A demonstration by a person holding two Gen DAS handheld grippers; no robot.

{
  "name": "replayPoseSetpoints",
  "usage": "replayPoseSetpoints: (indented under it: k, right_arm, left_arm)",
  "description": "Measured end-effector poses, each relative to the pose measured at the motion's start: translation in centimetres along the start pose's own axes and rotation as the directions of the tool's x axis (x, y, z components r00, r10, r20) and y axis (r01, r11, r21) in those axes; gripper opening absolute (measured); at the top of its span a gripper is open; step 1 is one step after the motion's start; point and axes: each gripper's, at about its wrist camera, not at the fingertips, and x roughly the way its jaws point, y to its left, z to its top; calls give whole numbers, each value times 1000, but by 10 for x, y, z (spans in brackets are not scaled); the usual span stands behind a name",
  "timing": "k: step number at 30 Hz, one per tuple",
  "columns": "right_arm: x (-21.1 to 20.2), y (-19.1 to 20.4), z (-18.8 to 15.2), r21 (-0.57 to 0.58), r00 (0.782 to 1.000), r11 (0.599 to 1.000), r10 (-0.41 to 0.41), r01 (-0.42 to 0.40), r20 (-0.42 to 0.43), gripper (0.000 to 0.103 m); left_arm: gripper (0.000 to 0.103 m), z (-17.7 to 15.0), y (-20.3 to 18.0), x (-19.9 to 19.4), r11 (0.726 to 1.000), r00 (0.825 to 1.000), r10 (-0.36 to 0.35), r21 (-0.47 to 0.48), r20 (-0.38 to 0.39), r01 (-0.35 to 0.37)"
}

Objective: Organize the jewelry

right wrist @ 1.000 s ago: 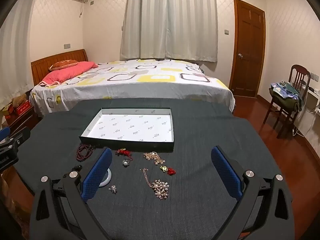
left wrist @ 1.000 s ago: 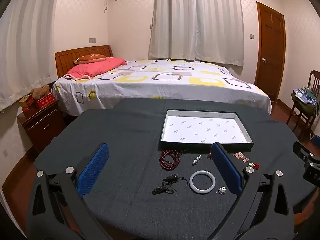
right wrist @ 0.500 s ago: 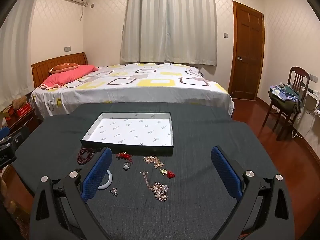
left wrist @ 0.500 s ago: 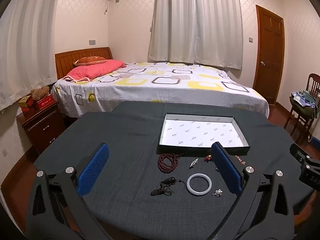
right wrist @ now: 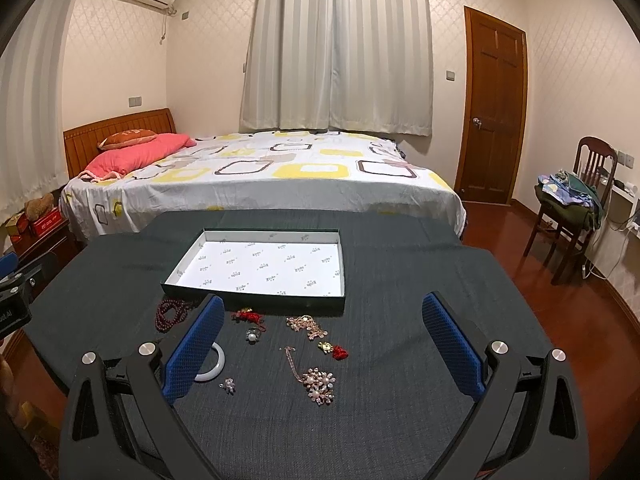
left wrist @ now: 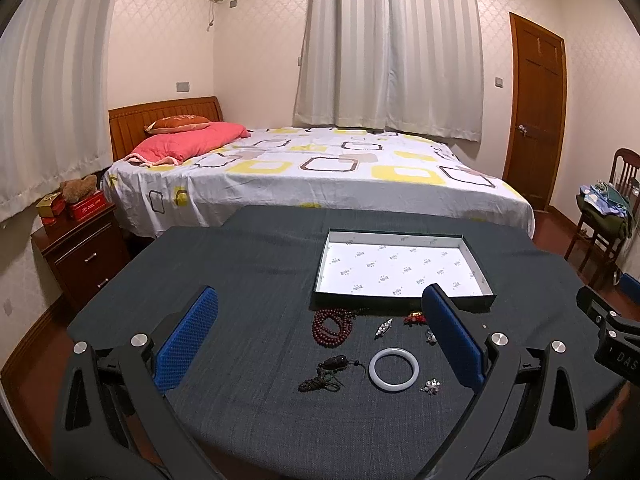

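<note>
table (left wrist: pixel 248 264) dark cloth, work area | box tray (right wrist: pixel 182 270) empty, far side, likely destination | jewelry loose just in front: red bead strand (left wrist: pixel 331 325), white bangle (left wrist: pixel 393 369), pearl brooch (right wrist: pixel 319 384) | L gripper (left wrist: pixel 320 338) & R gripper (right wrist: pixel 320 338) wide open, holding nothing, hovering, prob pre-pick

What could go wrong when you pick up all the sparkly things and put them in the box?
The red bead string lies in a loose coil, so it may dangle and snag the box wall. The pearl brooch has a thin chain that could drag behind. The tiny silver charm beside the white bangle lies flat on the cloth; the wide-open left tool might slip off it.
</note>
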Motion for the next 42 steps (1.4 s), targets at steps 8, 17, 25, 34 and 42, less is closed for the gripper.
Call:
replayPoseSetpoints:
  k: [8,17,25,34,42]
  right_arm:
    - [1,1,-2,0,1000,1000,0,0,2,96]
    - [0,2,-5,0,1000,1000,-1,1,5,96]
    - [1,3,-5,-1,1000,1000,-2,2,4,96]
    - [0,4,-6,-2,1000,1000,-2,2,5,96]
    - [0,4,-7,-3,1000,1000,-1,1,3,96]
  left_arm:
    - [99,-4,1,0,1000,1000,0,-3,2,0]
    - [99,-7,2,0,1000,1000,-3,-2,1,3]
    - [99,-7,3,-2,1000,1000,-3,-2,0,3]
    - [99,-9,2,-2,1000,1000,-2,-2,0,2]
    - [99,-10,3,-2,1000,1000,-2,-2,0,2]
